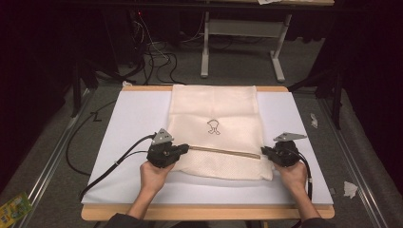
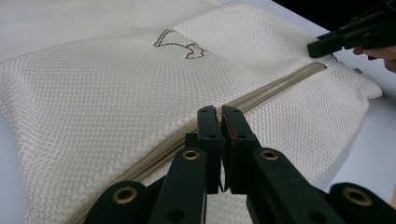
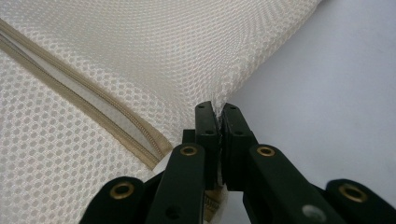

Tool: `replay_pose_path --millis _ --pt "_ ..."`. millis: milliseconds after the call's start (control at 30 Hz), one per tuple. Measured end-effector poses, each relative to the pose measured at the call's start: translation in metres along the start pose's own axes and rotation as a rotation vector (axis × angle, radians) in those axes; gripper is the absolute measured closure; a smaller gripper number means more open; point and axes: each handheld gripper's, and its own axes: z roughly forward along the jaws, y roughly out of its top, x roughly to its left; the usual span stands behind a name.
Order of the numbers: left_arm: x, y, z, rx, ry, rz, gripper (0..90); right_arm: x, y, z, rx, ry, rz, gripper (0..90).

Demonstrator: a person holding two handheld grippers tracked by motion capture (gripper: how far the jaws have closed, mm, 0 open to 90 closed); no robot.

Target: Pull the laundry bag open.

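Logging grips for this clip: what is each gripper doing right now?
Left gripper: closed at the zipper of the mesh bag; what it pinches cannot be told.
Right gripper: closed on the bag's edge.

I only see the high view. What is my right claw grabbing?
Observer: In the right gripper view, the right claw is shut on the edge of the mesh bag, just beside the end of the zipper.
Operator: And my left claw?
Observer: The left claw is shut right over the zipper line. What it pinches is hidden.
Operator: Is the zipper open?
Observer: Near the right claw, a white gap shows between its tan sides.
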Motion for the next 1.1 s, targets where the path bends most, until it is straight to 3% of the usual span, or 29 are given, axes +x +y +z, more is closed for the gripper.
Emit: replay_pose_path --millis 333,567,1100 --pt "0.008 -0.002 -0.009 -0.016 0.010 -0.022 86.9 0.000 0.000 0.000 0.003 -0.003 -0.005 88.4" --pt "0.011 -0.002 -0.015 -0.013 0.042 -0.006 86.9 0.000 0.000 0.000 0.002 -0.003 0.001 88.4" --pt "0.013 -0.002 -0.020 -0.013 0.043 -0.015 86.9 -0.003 0.002 -0.003 -0.016 -0.003 0.005 88.3"
